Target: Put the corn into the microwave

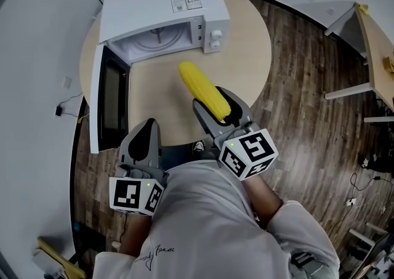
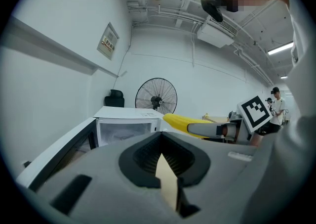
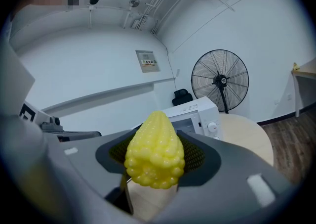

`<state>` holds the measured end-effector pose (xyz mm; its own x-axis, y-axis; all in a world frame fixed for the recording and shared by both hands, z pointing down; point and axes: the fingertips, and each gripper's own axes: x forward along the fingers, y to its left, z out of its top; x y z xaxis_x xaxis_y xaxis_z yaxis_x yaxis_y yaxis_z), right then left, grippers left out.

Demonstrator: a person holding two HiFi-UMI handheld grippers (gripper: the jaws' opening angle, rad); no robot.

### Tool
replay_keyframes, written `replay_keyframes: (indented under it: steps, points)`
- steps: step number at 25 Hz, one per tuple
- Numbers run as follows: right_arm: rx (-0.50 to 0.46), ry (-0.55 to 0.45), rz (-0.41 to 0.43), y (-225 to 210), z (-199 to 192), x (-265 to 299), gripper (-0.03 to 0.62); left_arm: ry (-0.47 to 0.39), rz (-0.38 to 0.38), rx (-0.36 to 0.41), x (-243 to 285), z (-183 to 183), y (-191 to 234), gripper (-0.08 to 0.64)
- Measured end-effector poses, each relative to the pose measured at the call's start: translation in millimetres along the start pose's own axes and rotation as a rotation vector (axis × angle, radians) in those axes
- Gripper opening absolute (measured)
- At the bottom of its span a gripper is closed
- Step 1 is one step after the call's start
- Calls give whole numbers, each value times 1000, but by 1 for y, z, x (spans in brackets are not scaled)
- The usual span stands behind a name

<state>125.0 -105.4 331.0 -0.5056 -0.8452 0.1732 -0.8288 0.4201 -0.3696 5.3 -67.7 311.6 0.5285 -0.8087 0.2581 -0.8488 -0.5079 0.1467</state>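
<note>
while left tongs (image 1: 150, 124) rest shut, right tongs (image 1: 213, 99) grip corn (image 1: 202, 88).

One corn (image 1: 203, 90), one microwave (image 1: 163, 10), two tools (image 1: 148, 127) (image 1: 214, 99)

The microwave (image 1: 161, 16) sits at the far left of the round table (image 1: 249, 56), its door (image 1: 109, 104) swung open toward me on the left. My right gripper (image 1: 217, 104) holds the corn (image 1: 202, 88) over the table, in front of the microwave's mouth. My left gripper (image 1: 146, 133) hangs at the near edge, just right of the door. A fan (image 2: 156, 97) stands behind the microwave.
</note>
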Motion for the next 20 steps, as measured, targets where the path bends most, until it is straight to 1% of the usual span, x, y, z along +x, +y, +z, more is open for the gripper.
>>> replay_keyframes:
  steps: [5,13,20]
  points:
    - [19,7,13,0,-2,16,258,6,3,-2,4,0,8,-11]
    - [22,30,26,-1,-6,40,258,14,19,-11,10,2,23,-11]
    - [25,48,28,-5,-8,56,258,27,16,-34,18,-1,31,-11]
